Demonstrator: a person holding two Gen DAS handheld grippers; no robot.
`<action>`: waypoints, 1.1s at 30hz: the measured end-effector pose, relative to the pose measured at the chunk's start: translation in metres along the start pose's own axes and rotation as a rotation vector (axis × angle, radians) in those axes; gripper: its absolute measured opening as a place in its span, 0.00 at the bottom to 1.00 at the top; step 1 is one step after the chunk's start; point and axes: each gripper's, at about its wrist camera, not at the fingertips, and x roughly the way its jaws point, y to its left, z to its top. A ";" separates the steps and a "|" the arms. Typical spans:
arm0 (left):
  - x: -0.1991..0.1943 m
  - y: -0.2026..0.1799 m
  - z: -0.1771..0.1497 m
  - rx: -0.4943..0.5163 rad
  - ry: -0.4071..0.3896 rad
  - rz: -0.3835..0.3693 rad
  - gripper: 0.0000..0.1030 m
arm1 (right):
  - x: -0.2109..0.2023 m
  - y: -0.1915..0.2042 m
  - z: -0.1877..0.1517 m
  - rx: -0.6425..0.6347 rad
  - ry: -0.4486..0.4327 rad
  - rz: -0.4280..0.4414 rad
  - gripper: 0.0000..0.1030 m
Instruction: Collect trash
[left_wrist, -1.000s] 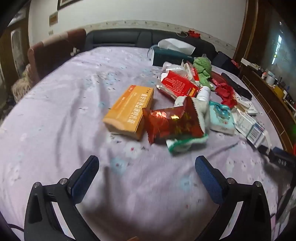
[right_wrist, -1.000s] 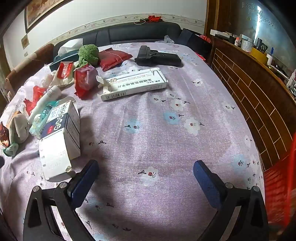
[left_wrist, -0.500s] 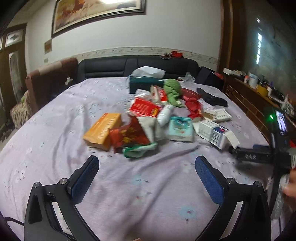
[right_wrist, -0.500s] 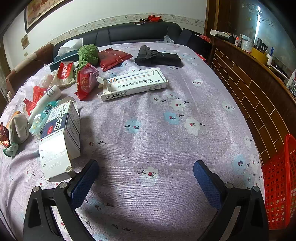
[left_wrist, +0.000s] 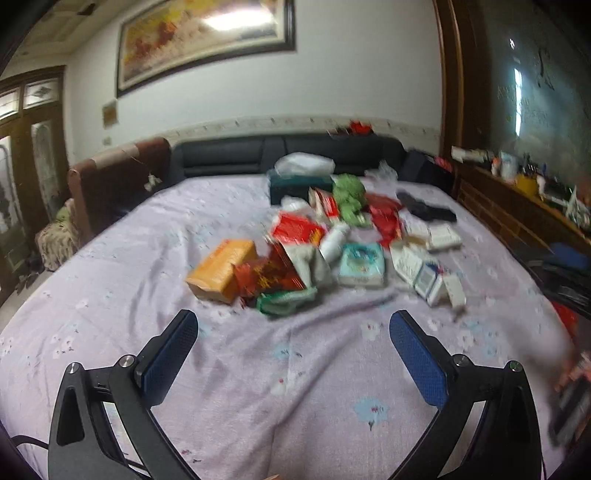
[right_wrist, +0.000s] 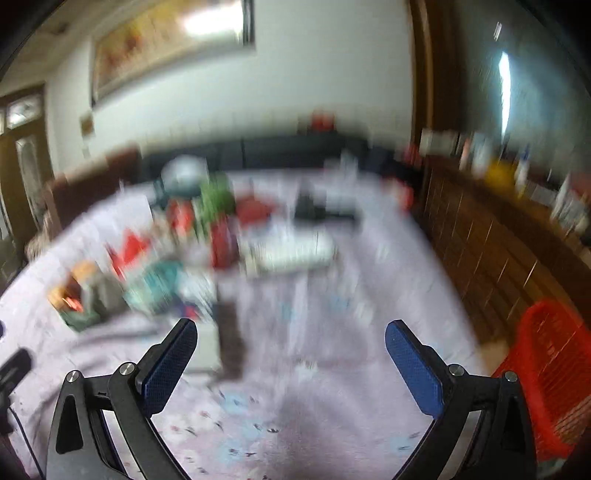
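Observation:
A heap of trash lies mid-table on the lilac flowered cloth (left_wrist: 155, 236): an orange box (left_wrist: 221, 269), a red foil wrapper (left_wrist: 269, 275), a teal wipes pack (left_wrist: 362, 264), a white bottle (left_wrist: 334, 238) and white-and-blue cartons (left_wrist: 424, 275). My left gripper (left_wrist: 293, 326) hangs open short of the heap, nothing between its fingers. My right gripper (right_wrist: 290, 334) is open and empty too; its view is heavily blurred, with the same heap (right_wrist: 166, 273) smeared at left and a long white carton (right_wrist: 295, 253) ahead. A red mesh basket (right_wrist: 550, 373) stands at the lower right.
A dark teal tissue box (left_wrist: 299, 184), a green plush (left_wrist: 349, 195) and a black pistol-shaped object (left_wrist: 424, 210) lie further back. A dark sofa (left_wrist: 288, 151) and brown armchair (left_wrist: 114, 177) border the table. A wooden counter (left_wrist: 517, 206) with small items runs along the right.
Both grippers have drawn back and tilted upward, so the wall and painting now show. The right view went from sharp to blurred. The red basket came further into its lower right.

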 end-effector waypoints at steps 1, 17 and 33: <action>-0.003 0.000 -0.001 -0.005 -0.025 0.009 1.00 | -0.018 0.002 0.000 -0.006 -0.076 -0.014 1.00; -0.039 0.005 0.002 -0.030 -0.167 0.053 1.00 | -0.120 0.013 -0.018 -0.007 -0.333 -0.015 1.00; -0.038 0.013 0.004 -0.049 -0.157 0.059 1.00 | -0.114 0.014 -0.022 -0.010 -0.317 -0.013 1.00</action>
